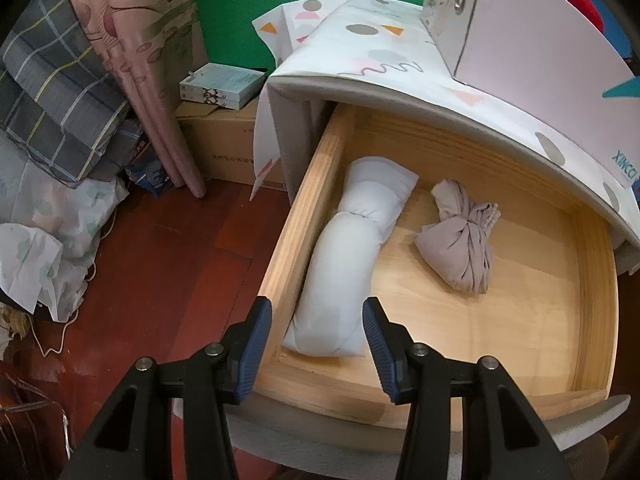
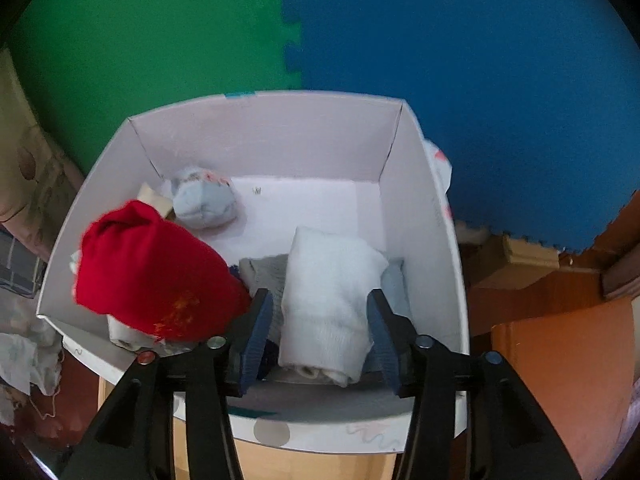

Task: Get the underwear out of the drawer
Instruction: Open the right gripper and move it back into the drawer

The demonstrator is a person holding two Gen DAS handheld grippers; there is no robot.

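Left gripper (image 1: 316, 336) spread, empty, above the wooden drawer (image 1: 592, 312) — pale-blue underwear roll (image 1: 344, 264) at 12 o'clock, mauve bundle (image 1: 460, 240) at 2. Right gripper (image 2: 320, 328) spread around a white roll (image 2: 328, 300) in the white box (image 2: 280, 136).

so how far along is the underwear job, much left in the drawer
Done: the drawer is pulled open, and the white box on top already holds several bundles, including a red one and a white roll. In hand: nothing gripped; the right tongs sit open around that white roll, and the left tongs hang open over the drawer's front corner. Left: a long white bundle and a knotted beige one.
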